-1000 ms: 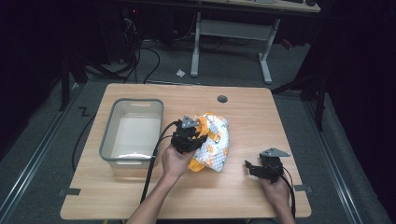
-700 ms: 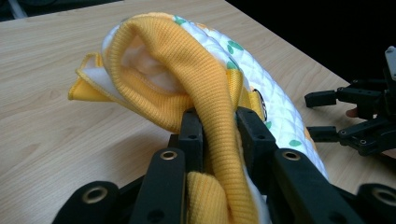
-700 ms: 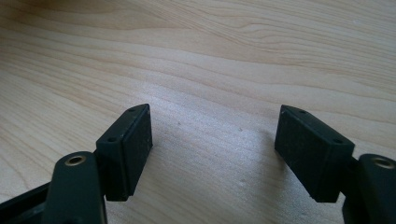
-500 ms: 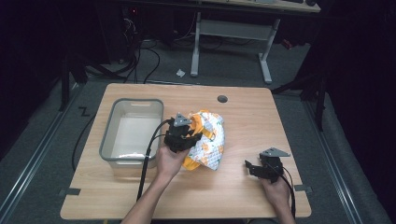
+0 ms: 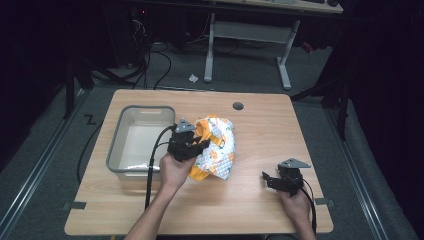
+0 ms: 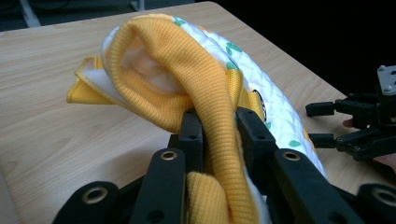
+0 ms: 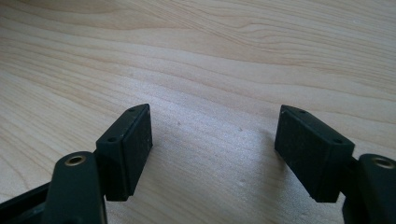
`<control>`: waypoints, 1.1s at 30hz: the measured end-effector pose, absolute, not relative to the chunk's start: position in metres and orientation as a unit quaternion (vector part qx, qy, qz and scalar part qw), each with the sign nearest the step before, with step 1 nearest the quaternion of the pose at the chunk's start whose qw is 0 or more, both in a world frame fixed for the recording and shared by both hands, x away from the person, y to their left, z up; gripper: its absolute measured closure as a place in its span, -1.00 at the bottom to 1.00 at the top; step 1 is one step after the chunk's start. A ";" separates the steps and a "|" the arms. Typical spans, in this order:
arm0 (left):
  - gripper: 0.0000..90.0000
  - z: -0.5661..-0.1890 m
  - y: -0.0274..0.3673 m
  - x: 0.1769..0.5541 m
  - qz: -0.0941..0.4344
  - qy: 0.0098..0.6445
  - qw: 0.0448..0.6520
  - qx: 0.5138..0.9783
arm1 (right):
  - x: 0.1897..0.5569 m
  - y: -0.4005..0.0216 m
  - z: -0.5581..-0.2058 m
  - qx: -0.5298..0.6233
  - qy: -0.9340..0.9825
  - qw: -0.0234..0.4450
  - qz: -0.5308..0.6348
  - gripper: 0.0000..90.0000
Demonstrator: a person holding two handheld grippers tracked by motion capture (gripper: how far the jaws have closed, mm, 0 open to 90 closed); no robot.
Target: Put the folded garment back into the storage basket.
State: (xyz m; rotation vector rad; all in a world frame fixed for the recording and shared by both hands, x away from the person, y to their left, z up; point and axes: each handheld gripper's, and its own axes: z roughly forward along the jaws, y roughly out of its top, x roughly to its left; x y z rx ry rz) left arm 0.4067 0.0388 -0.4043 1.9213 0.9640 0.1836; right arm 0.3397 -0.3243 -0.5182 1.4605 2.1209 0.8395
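Beside the bin (image 5: 131, 131), left gripper (image 6: 219, 128) pinches garment (image 6: 187, 79); right gripper (image 7: 215, 149) jaws spread.

Our left tool (image 5: 192, 145) sits at mid-counter, its jaws clamped tight on a fold of yellow knit, our left hand (image 5: 173, 170) gripping it from behind. Our right tool (image 5: 272, 180) rests low near the counter's front right, jaws spread wide apart.

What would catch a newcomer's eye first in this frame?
The yellow and white garment bunched at the table's middle, its ribbed yellow edge pinched in the left gripper. Just left of it sits a grey plastic bin. The right gripper rests open over bare wood near the table's front right.
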 end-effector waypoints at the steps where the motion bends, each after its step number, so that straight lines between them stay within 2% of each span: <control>1: 0.64 -0.403 0.041 0.407 0.075 0.394 0.471 0.786 | 0.340 -0.324 -0.518 0.527 0.765 0.215 0.302 -0.38; 33: 0.64 -0.389 0.084 0.409 0.102 0.424 0.473 0.765 | 0.340 -0.324 -0.518 0.526 0.765 0.215 0.303 -0.38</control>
